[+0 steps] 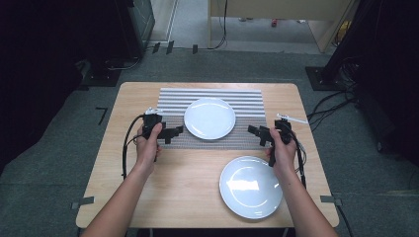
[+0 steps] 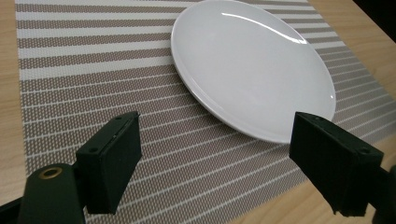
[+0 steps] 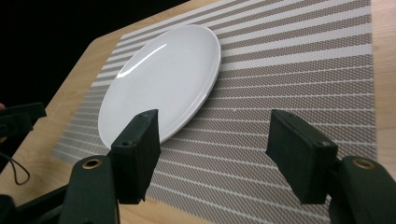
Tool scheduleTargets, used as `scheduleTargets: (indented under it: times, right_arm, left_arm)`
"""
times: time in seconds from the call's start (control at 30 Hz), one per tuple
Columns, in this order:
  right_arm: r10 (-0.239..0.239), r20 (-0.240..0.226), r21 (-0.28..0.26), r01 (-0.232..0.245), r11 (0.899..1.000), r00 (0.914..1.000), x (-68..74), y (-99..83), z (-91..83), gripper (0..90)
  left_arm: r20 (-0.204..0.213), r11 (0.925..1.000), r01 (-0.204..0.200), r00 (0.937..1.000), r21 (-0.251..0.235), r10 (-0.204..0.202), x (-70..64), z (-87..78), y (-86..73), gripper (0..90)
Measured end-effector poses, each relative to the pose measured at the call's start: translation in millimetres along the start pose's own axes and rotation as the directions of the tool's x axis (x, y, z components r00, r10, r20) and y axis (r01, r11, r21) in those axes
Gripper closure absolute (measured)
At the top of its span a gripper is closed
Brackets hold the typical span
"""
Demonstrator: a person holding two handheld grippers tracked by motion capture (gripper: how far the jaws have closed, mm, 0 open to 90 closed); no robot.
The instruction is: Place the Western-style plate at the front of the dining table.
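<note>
A white plate (image 1: 210, 118) lies on a striped placemat (image 1: 247, 101) in the middle of the wooden table. A second white plate (image 1: 251, 186) rests on bare wood near the front right. My left gripper (image 1: 177, 132) hovers over the mat's left part, pointing at the first plate (image 2: 254, 65), jaws open and empty (image 2: 215, 161). My right gripper (image 1: 254, 132) is over the mat's right part, pointing left at the same plate (image 3: 161, 81), jaws open with nothing between them (image 3: 215, 156).
The table's edges (image 1: 99, 163) drop to grey carpet. Cables (image 1: 126, 148) trail from both grippers across the wood. Dark equipment stands at both sides of the room. In the right gripper view, the other gripper's jaw (image 3: 21, 119) shows at far left.
</note>
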State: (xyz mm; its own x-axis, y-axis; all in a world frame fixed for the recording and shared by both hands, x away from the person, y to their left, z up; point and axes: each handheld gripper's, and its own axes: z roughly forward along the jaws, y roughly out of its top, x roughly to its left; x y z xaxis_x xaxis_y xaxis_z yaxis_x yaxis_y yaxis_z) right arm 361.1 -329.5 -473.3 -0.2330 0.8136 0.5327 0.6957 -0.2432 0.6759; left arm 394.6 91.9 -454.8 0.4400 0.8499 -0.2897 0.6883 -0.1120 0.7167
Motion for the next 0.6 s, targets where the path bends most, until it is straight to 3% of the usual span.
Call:
scheduleTargets:
  times: [0.17, 0.27, 0.6]
  right_arm:
    - [-0.044, 0.008, -0.003, 0.044, 0.999, 0.999, -2.7, -6.3, -17.9, 33.0]
    - [-0.048, -0.004, -0.014, 0.048, 0.999, 0.9989, -4.7, -11.1, -30.9, 32.5]
    - [-0.101, 0.0, -0.031, 0.101, 0.994, 0.9949, -8.9, -29.6, -63.1, 29.7]
  left_arm:
    - [0.002, 0.9994, 0.004, 1.0, -0.034, -0.004, 1.8, -19.4, -11.0, 16.6]
    - [0.014, 0.999, -0.011, 0.9998, -0.043, 0.012, 2.4, -30.7, -18.4, 13.9]
    - [0.022, 0.9966, -0.008, 0.9997, -0.082, 0.01, 6.3, -60.0, -41.0, 10.6]
